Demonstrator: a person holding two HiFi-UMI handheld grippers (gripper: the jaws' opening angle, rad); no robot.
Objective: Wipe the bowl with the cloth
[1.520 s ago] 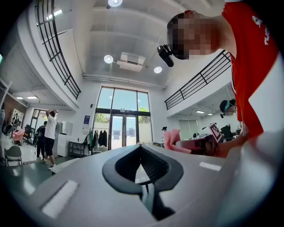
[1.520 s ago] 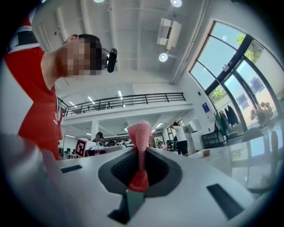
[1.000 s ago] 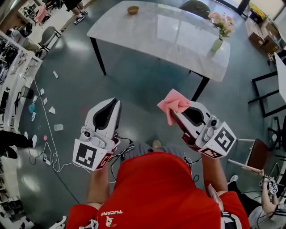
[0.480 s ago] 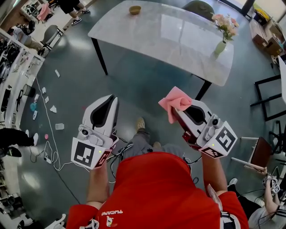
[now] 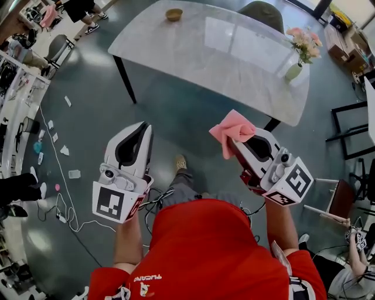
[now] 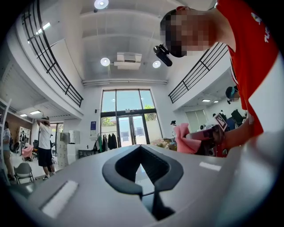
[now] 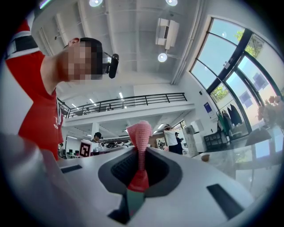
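A small brown bowl (image 5: pixel 173 14) sits near the far left corner of a white marble table (image 5: pixel 193 53); it also shows tiny in the right gripper view as the bowl (image 7: pixel 204 157). My right gripper (image 5: pixel 234 139) is shut on a pink cloth (image 5: pixel 233 129), which sticks up between its jaws as the cloth (image 7: pixel 140 142). My left gripper (image 5: pixel 145 130) is shut and holds nothing. Both are held over the floor, well short of the table. From the left gripper view the cloth (image 6: pixel 185 138) shows at the right.
A vase of pink flowers (image 5: pixel 300 54) stands at the table's right end. A grey chair (image 5: pixel 258 10) is behind the table. Cables (image 5: pixel 61 193) and paper scraps lie on the dark floor at left. People stand at the far left.
The table has drawn slightly nearer in the head view as the person steps forward; a foot has come into view. Both grippers keep their grip and relative place.
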